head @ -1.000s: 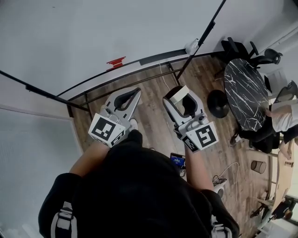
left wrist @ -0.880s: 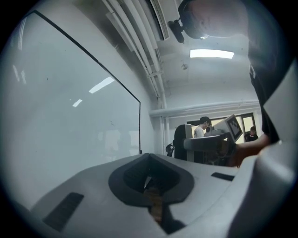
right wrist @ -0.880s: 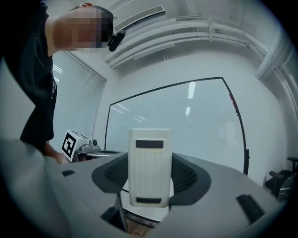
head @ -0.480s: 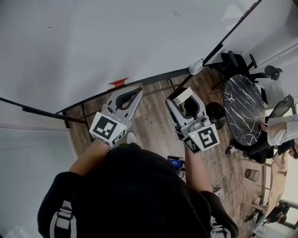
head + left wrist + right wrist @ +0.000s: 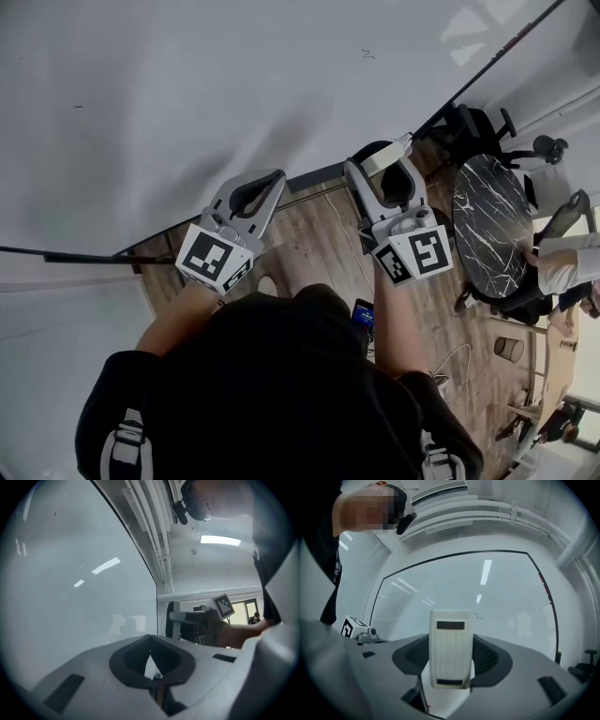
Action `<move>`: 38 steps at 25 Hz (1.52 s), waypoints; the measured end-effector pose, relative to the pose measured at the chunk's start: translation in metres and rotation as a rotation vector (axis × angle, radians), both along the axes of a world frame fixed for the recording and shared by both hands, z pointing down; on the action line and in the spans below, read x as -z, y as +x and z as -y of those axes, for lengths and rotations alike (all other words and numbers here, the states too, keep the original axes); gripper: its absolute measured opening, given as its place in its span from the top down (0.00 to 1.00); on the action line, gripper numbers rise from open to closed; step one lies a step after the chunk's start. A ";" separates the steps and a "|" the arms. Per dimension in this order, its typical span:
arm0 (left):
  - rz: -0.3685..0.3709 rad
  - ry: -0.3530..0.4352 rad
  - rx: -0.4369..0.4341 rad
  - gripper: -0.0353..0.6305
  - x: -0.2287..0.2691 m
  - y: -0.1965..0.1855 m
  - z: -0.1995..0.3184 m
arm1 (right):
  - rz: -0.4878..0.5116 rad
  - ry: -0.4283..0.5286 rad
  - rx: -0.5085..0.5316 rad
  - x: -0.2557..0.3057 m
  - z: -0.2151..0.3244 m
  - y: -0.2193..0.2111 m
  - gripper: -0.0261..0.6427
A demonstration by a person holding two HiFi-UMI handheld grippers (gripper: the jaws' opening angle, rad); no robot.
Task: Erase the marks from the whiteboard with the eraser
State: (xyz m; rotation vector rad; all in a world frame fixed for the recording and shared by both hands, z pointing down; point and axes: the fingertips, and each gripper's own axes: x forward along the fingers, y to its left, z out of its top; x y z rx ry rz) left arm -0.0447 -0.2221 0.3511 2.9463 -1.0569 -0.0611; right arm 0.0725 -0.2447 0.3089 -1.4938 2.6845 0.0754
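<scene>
The whiteboard (image 5: 206, 84) fills the upper part of the head view. A small squiggle mark (image 5: 367, 53) sits near its top right, and a tiny dark speck (image 5: 78, 106) far to the left. My right gripper (image 5: 379, 161) is shut on the white eraser (image 5: 388, 156), held up near the board's lower frame. In the right gripper view the eraser (image 5: 450, 653) stands upright between the jaws, with the squiggle (image 5: 478, 616) just above and right of it on the board (image 5: 454, 588). My left gripper (image 5: 277, 176) is shut and holds nothing, its tips (image 5: 151, 660) beside the board (image 5: 70, 583).
Wooden floor (image 5: 309, 244) lies under the board's black stand bars. A round black marble table (image 5: 492, 211) and office chairs (image 5: 478, 122) stand at the right, with a seated person (image 5: 562, 267) beyond. A phone (image 5: 363, 314) shows near my waist.
Both grippers have risen toward the board, the right one most, carrying the eraser up to the board's lower frame. The squiggle has come further into the head view.
</scene>
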 end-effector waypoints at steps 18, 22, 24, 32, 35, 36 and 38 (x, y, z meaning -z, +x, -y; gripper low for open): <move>0.010 0.020 0.202 0.94 0.021 0.002 0.053 | -0.012 0.155 0.027 0.066 0.118 0.001 0.59; 0.010 0.015 0.236 0.94 0.015 -0.002 0.052 | -0.056 0.203 -0.032 0.069 0.122 0.002 0.59; 0.008 0.013 0.248 0.94 0.014 -0.004 0.051 | -0.084 0.230 -0.064 0.071 0.123 0.002 0.59; 0.004 0.006 0.274 0.94 0.012 -0.008 0.055 | -0.120 0.276 -0.119 0.076 0.131 -0.003 0.58; 0.003 -0.001 0.279 0.94 0.007 -0.009 0.057 | -0.115 0.295 -0.138 0.075 0.135 -0.003 0.58; 0.003 -0.002 0.280 0.94 0.006 -0.007 0.056 | -0.112 0.303 -0.141 0.075 0.134 -0.002 0.58; 0.003 -0.004 0.280 0.94 0.005 -0.003 0.054 | -0.099 0.317 -0.144 0.076 0.131 0.003 0.58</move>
